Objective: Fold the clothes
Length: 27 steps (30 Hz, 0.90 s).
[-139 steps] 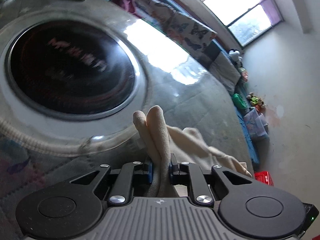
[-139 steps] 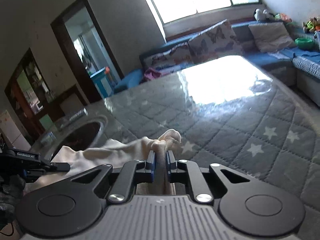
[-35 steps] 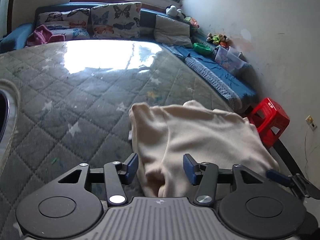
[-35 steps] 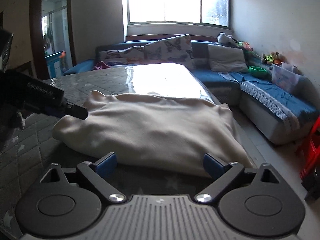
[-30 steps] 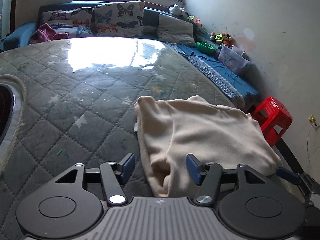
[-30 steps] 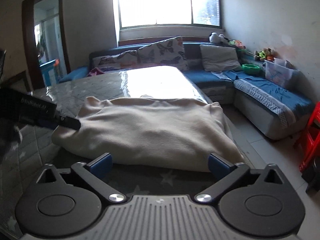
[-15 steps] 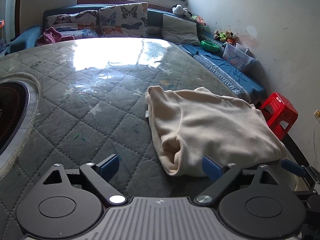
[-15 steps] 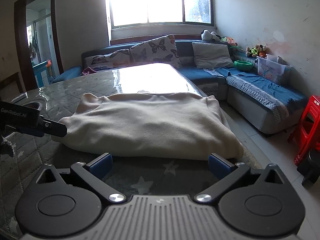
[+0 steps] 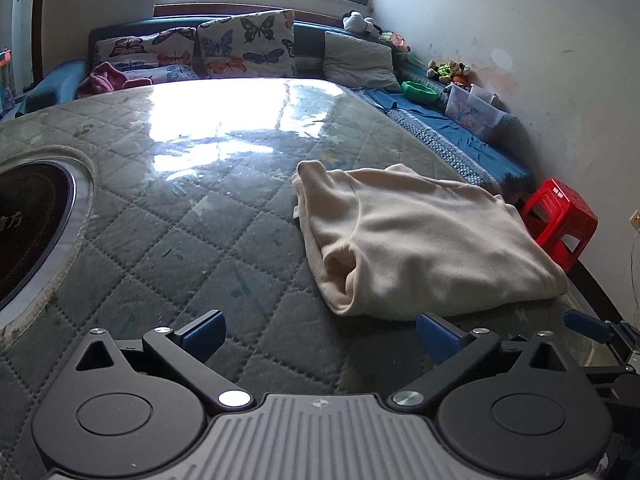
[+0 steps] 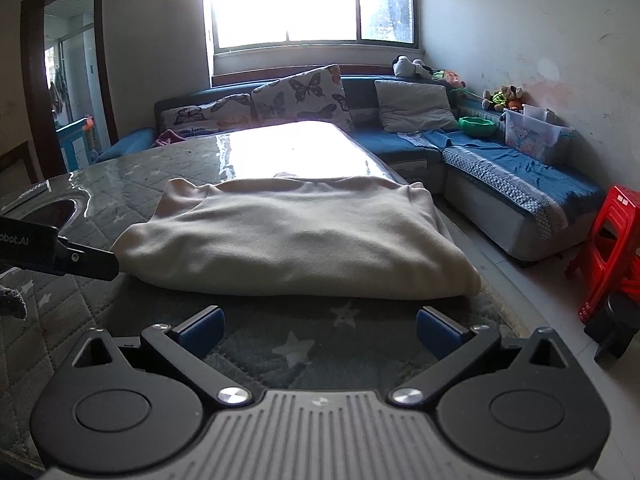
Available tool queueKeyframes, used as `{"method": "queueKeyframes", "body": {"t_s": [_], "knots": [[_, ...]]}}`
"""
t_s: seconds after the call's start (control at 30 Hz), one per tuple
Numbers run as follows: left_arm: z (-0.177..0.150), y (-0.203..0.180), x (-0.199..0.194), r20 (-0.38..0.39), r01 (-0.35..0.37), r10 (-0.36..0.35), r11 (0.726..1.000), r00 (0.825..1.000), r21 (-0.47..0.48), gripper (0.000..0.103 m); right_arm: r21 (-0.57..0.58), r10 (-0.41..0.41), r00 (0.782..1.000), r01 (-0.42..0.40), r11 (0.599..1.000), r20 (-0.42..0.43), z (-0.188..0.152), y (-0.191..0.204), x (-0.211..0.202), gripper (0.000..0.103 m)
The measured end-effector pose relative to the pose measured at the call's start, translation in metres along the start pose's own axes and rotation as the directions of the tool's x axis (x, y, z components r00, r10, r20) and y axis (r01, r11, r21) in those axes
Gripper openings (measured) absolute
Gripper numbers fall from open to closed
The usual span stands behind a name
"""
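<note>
One cream garment [image 9: 424, 240], folded, lies on your quilted counter [image 9: 192, 216] at centre right of the left wrist view; in the right wrist view it fills the middle of the frame [image 10: 296, 236], near the counter's right edge.

One round dark inset [image 9: 28, 224] sits in the counter at the left edge of the left wrist view, cut off by the frame; the writing on it is too partial to read.

Beyond the counter: two butterfly cushions [image 10: 300, 96], one grey cushion [image 10: 416, 106], one green bowl [image 10: 476, 126], one clear box [image 10: 532, 130], all on the blue sofa [image 10: 516, 184]. One red stool [image 10: 612, 248] stands at lower right.

The window [image 10: 308, 0] is blown out by glare, which also washes the far counter top.

Your left hand-held gripper [image 9: 318, 330] is spread wide, empty, its blue pads just short of the garment's near edge. Your right hand-held gripper [image 10: 318, 328] is equally wide, empty, its pads apart from the garment. One pad of the right hand-held gripper shows at lower right of the left wrist view.
</note>
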<state>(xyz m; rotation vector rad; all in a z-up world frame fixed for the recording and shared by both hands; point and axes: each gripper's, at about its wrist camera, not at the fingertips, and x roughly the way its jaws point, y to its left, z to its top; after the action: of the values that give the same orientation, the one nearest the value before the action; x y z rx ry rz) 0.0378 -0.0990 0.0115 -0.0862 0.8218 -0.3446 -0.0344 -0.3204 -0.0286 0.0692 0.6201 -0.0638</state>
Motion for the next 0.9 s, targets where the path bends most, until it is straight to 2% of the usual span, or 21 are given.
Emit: {"method": "queueKeyframes", "body": {"t_s": [0.47,0.9], "knots": [[-0.019,0.002,-0.013,0.000,-0.013,0.013,1.000,1.000,0.015,0.103,0.061,-0.022,0.999,0.024,0.998,-0.032,-0.010,0.008,-0.004,0.103],[-0.030,0.002,-0.024,0.006,-0.017,0.017,0.999,1.000,0.029,0.103,0.057,-0.070,0.997,0.072,0.996,-0.036,-0.014,0.012,-0.010,0.103]]}}
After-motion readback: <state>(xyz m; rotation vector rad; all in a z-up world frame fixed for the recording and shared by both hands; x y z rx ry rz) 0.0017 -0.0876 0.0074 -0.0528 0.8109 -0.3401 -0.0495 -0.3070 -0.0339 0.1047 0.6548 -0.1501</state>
